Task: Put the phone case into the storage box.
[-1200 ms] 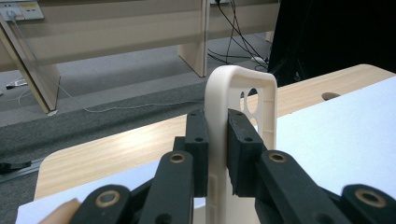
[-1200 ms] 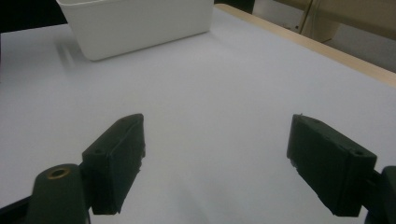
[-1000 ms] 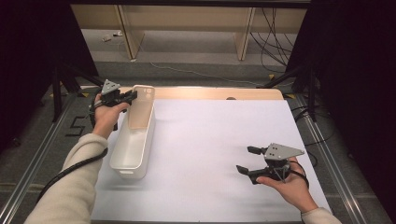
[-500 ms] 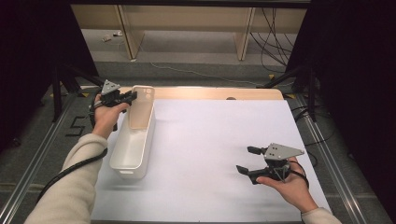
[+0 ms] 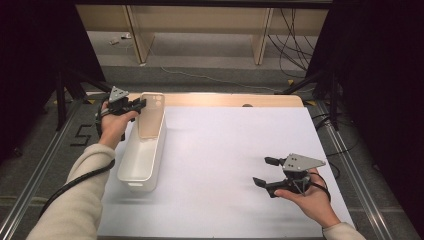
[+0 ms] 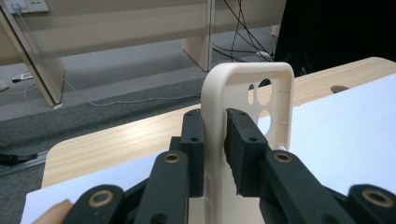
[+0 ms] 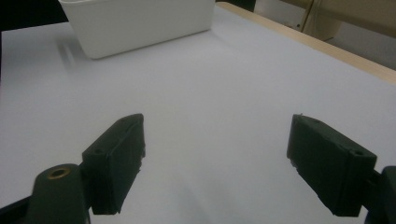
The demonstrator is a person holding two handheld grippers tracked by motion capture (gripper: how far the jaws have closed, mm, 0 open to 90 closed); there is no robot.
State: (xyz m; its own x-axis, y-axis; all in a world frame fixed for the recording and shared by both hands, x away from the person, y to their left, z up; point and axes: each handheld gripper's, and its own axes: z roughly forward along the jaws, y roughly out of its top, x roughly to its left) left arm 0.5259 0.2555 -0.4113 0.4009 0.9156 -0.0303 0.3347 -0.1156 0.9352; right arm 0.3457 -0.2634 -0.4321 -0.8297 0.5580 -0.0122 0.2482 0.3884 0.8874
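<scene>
Nothing has shifted since the earlier frames: both hands keep their places. At the table's far left corner the left gripper (image 5: 134, 105) is clamped on the side wall of a cream phone case (image 6: 247, 121), its jaws pressing either face of that edge. It holds the case upright, camera cutouts at the top, over the far end of the white bin (image 5: 141, 161). That forearm reaches forward along the bin's left side. Well apart, the right gripper (image 5: 266, 171) rests low over the white sheet (image 5: 220, 150), jaws spread wide and empty, pointing leftward.
</scene>
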